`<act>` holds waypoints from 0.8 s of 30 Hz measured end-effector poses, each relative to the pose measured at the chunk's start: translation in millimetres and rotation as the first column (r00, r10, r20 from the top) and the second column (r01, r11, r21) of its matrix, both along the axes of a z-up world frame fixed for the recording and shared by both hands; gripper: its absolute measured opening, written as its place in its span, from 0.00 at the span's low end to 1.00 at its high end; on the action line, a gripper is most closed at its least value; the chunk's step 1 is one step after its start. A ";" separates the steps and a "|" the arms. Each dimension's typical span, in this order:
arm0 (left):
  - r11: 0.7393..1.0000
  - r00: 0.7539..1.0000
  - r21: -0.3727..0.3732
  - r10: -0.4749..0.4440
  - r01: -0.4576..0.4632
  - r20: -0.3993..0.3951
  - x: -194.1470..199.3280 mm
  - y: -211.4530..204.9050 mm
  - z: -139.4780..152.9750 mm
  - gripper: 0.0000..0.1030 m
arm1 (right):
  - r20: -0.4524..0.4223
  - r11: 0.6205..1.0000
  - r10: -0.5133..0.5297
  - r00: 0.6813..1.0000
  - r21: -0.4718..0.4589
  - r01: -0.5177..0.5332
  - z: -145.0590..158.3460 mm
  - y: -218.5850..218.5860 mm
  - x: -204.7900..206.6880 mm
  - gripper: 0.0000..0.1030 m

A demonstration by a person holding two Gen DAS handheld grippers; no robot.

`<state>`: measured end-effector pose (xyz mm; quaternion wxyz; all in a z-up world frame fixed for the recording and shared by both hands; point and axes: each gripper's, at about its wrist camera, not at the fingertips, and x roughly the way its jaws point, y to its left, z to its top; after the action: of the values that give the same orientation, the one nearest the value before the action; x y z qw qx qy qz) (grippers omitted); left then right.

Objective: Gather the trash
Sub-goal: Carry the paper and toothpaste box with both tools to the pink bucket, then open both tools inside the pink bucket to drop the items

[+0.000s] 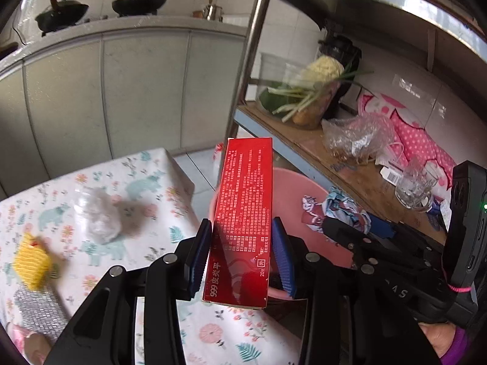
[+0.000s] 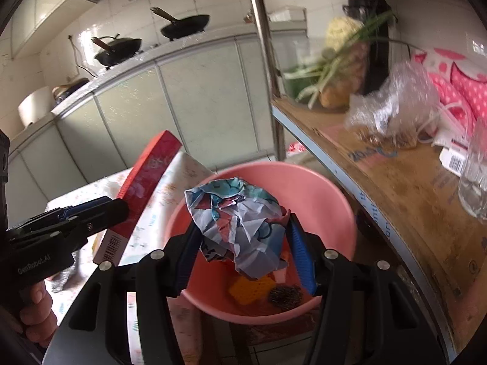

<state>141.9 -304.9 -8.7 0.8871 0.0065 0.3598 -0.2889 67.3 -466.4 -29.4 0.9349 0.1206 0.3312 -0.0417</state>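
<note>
My left gripper [image 1: 242, 252] is shut on a long red carton [image 1: 243, 213], held upright near the edge of the pink basin [image 1: 298, 191]. The carton also shows in the right wrist view [image 2: 146, 179], with the left gripper [image 2: 100, 210] on it. My right gripper [image 2: 242, 243] is shut on a crumpled printed paper ball [image 2: 237, 222] and holds it over the pink basin [image 2: 331, 200]. A yellow mesh piece [image 2: 251, 289] and a dark scrubber [image 2: 284, 296] lie in the basin. On the table [image 1: 146, 170] lie a crumpled clear plastic wad [image 1: 99, 216] and a yellow mesh piece [image 1: 32, 261].
A silvery pad [image 1: 39, 313] lies at the table's near left. A wooden shelf [image 2: 404, 188] on the right carries vegetables [image 1: 316, 88], a plastic bag [image 1: 356, 137] and a glass [image 1: 414, 185]. A metal post [image 1: 246, 57] stands behind. Pans sit on the far counter [image 1: 137, 24].
</note>
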 end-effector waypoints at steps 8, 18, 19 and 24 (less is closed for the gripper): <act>0.998 0.996 0.040 -0.038 0.041 -0.078 18.1 -36.0 -35.4 0.39 | -0.066 0.999 -0.037 0.997 -0.004 0.037 -29.3 -15.6 11.3 0.55; 0.997 0.994 0.055 -0.052 0.058 -0.098 24.5 -45.4 -47.0 0.43 | -0.151 0.999 -0.044 0.988 0.014 0.047 -54.0 -18.2 23.9 0.58; 0.997 0.994 0.050 -0.051 0.056 -0.100 24.4 -43.7 -46.4 0.43 | -0.152 0.999 -0.046 0.987 0.007 0.048 -54.4 -17.6 23.8 0.59; 0.999 0.994 0.025 -0.041 0.044 -0.102 22.7 -35.2 -40.8 0.50 | -0.162 0.999 -0.049 0.986 -0.005 0.049 -54.4 -16.9 23.8 0.60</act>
<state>164.6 -340.1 -49.5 0.8611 0.0117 0.4083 -0.3028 91.0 -483.3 -83.8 0.9037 0.1245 0.4029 -0.0745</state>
